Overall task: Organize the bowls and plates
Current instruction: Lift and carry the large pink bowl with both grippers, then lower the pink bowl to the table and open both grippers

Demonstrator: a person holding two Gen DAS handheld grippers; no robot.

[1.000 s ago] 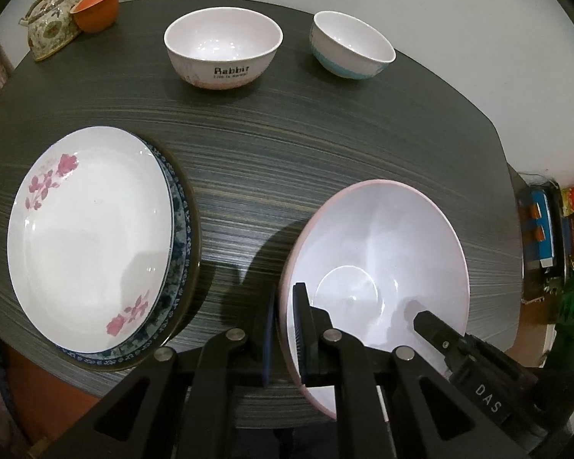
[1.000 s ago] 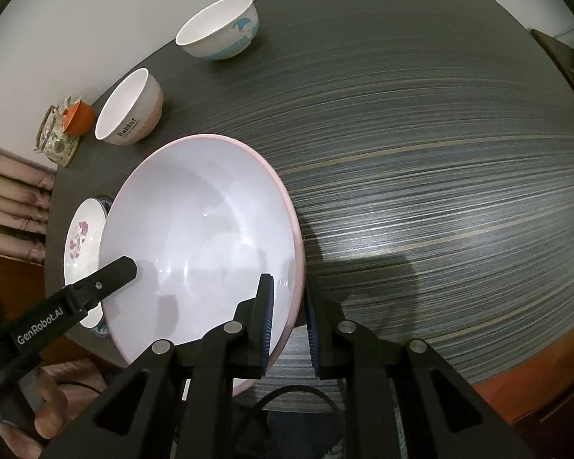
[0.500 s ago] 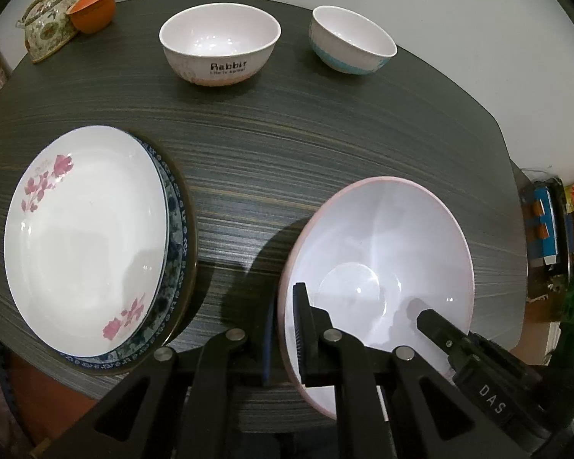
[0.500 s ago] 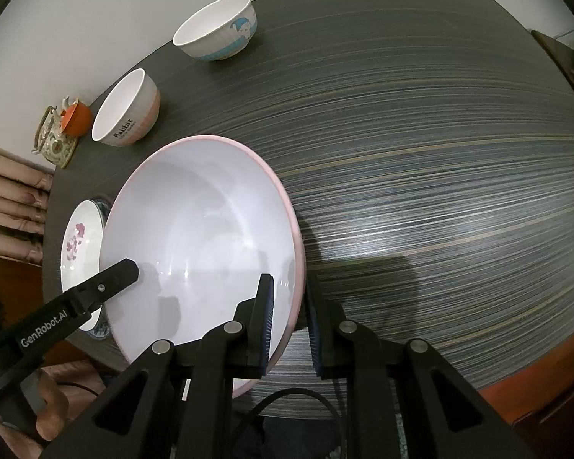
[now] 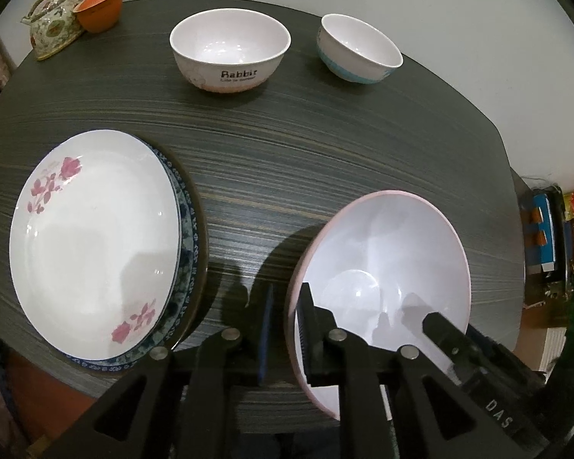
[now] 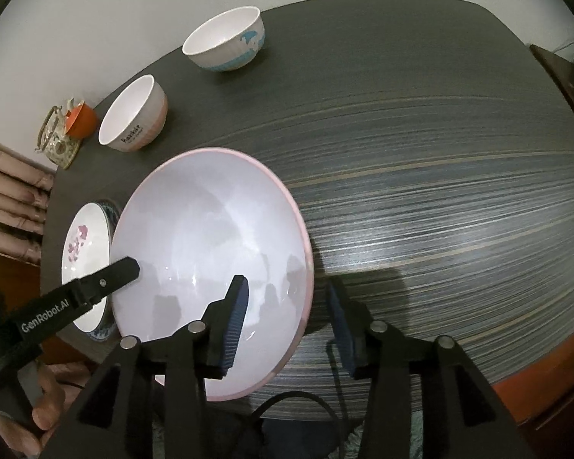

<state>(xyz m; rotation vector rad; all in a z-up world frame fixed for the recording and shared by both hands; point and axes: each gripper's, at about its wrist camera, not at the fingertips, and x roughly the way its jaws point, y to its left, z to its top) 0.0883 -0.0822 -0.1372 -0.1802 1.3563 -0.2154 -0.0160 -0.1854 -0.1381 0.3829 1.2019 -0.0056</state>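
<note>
A large white bowl with a pink rim (image 5: 382, 260) (image 6: 210, 237) rests on the dark table (image 5: 287, 153). My left gripper (image 5: 287, 329) straddles its left rim. Its jaws are opening: the inner pad lies against the inside wall, and a sliver of table shows between the outer pad and the rim. My right gripper (image 6: 287, 290) straddles the near right rim, and its jaws are opening too, with both pads well off the bowl. A floral white plate (image 5: 95, 237) lies on a blue patterned plate (image 5: 185, 229) to the left.
At the back stand a "Rabbit" bowl (image 5: 229, 53) and a blue-banded bowl (image 5: 357, 53). A teapot (image 5: 53, 26) and an orange cup (image 5: 97, 9) sit at the far left corner. Cluttered shelves (image 5: 547, 237) are off the table's right edge.
The right gripper's jaws have spread wide off the bowl's rim. The left jaws have parted slightly. The bowl and both hands stay where they were.
</note>
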